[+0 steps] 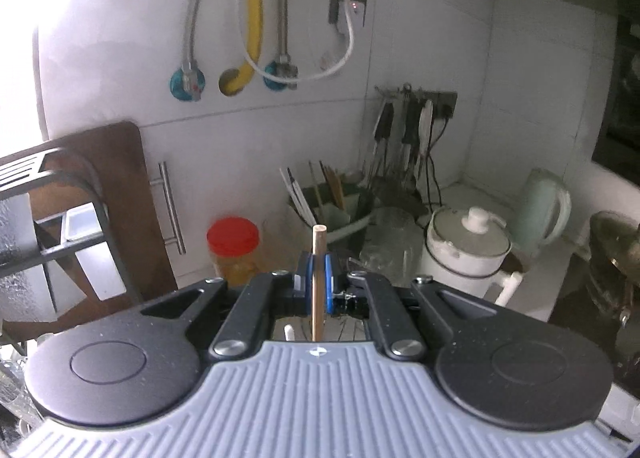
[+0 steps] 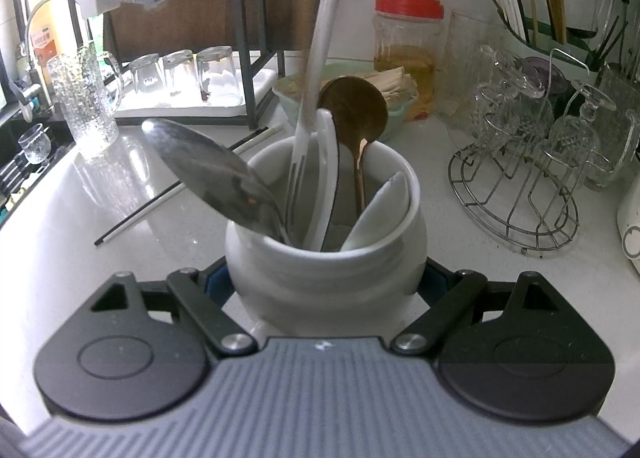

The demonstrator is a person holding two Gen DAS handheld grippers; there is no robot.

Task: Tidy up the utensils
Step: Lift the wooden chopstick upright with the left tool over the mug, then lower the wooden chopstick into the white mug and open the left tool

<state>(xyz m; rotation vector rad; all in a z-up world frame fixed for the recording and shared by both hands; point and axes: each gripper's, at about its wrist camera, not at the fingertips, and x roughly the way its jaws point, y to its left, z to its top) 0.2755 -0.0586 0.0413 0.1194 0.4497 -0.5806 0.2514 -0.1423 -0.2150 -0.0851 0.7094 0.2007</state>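
Left tool [image 1: 318, 278] pinches what looks like a chopstick [image 1: 319, 258].

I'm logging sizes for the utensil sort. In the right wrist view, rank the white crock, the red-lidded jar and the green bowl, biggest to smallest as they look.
1. White crock, though it sits nearest the camera.
2. Red-lidded jar.
3. Green bowl, partly hidden, so its place against the jar is unsure.

A white, glossy table [image 2: 60, 217] carries a white ceramic jar [image 2: 324, 270] near the middle. A black-and-white chopstick [image 2: 160, 199] lies at its left, a wire glass rack [image 2: 516, 193] stands right, and a red-lidded jar [image 2: 408, 53] and a pale green bowl [image 2: 296, 97] stand far behind.
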